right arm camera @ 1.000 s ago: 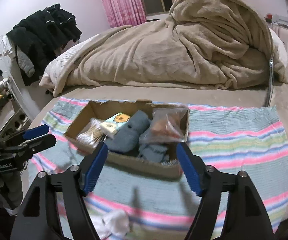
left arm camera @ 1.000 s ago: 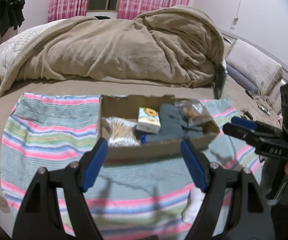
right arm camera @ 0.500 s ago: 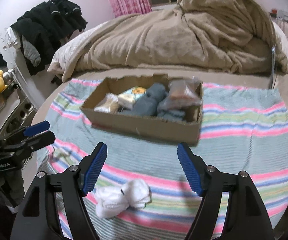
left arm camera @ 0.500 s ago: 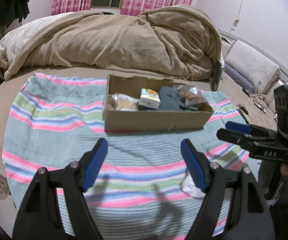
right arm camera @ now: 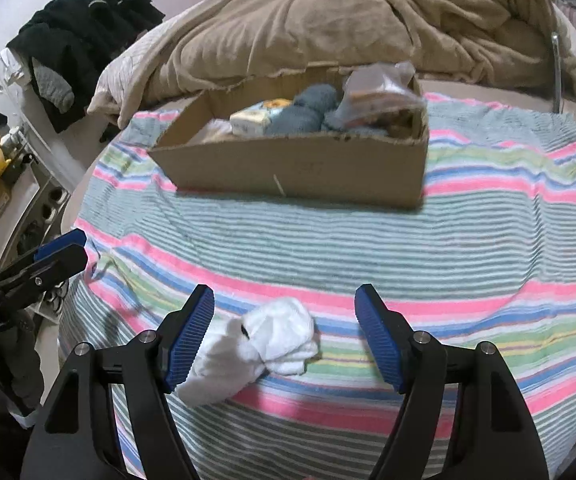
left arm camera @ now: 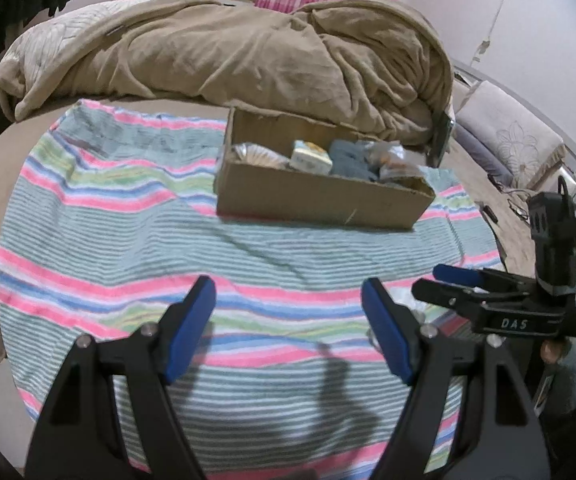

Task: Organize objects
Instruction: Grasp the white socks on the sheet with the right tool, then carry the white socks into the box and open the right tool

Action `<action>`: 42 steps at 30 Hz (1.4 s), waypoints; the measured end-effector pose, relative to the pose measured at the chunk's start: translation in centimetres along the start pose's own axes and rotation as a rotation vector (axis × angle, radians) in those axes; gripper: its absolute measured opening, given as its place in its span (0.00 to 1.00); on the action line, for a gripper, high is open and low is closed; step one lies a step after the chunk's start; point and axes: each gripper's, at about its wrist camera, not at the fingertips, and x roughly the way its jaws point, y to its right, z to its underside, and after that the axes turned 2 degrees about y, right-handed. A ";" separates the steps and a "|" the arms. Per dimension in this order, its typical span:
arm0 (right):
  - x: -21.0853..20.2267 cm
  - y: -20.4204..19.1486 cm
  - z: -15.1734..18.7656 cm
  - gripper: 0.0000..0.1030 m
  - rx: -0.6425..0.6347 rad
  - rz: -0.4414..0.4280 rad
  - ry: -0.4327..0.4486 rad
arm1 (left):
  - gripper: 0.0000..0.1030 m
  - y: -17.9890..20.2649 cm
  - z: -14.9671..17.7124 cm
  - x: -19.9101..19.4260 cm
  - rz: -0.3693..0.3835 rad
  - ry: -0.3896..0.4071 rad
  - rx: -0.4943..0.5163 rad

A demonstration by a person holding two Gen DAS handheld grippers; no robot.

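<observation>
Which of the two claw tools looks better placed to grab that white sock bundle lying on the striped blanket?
The right gripper. The white sock bundle lies between its open fingers, nearer the left one. The left gripper faces bare striped blanket, with nothing between its fingers.

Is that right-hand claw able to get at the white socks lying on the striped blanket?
Probably yes: the right gripper is open, the white socks lie loose between its fingers, and nothing covers them.

white socks [right arm camera: 272,340], pastel-striped towel [right arm camera: 368,248], brown box [right arm camera: 308,164]
</observation>
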 end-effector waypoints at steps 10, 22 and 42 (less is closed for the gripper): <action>2.0 -1.0 0.9 0.74 -0.050 0.028 -0.082 | 0.75 -0.2 0.5 0.3 0.018 -0.012 -0.022; 1.4 -3.9 1.4 0.37 -0.177 0.039 -0.054 | 0.75 -0.8 0.6 0.2 0.016 -0.011 -0.030; -3.0 -4.7 -5.3 0.35 -0.241 0.058 0.115 | 0.75 -1.9 -2.1 -0.2 -0.013 0.038 0.005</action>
